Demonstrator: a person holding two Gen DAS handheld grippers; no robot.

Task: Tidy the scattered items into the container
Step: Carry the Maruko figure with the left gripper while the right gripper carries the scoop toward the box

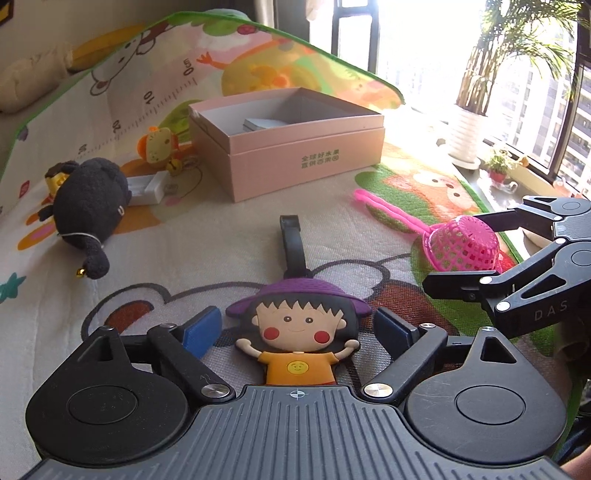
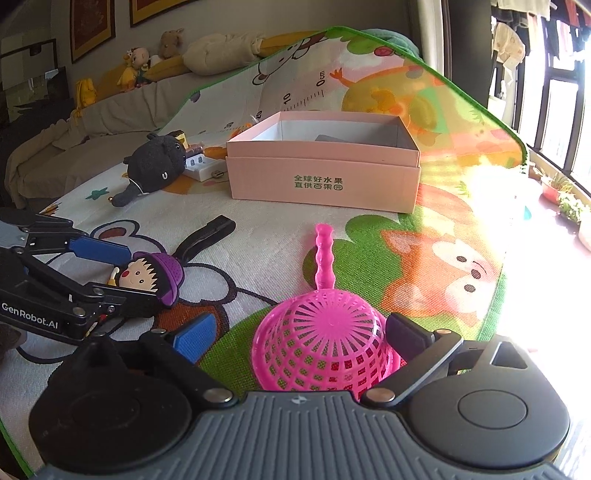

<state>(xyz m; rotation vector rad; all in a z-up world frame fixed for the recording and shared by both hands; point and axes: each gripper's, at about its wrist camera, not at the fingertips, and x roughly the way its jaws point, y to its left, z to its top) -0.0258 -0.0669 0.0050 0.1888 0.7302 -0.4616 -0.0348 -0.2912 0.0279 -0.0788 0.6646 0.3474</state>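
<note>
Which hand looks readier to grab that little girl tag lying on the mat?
Left. Its open gripper already has a jaw on each side of the girl tag. The right gripper is open around the pink strainer instead, off to the side.

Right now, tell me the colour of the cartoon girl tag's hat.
Purple. The cartoon girl tag wears a purple brimmed hat, clearest in the left wrist view.

Place: a lived-in home, a sitting room.
Floor covering: colourful cartoon-printed children's play mat [image 2: 424, 236] with a height ruler.
Seating: beige cloth-covered sofa [image 2: 92, 122] carrying soft plush toys [image 2: 136, 66].
Walls: framed pictures [image 2: 90, 26].
Window side: tall potted palm plant [image 1: 476, 74]; apartment blocks outside.
</note>
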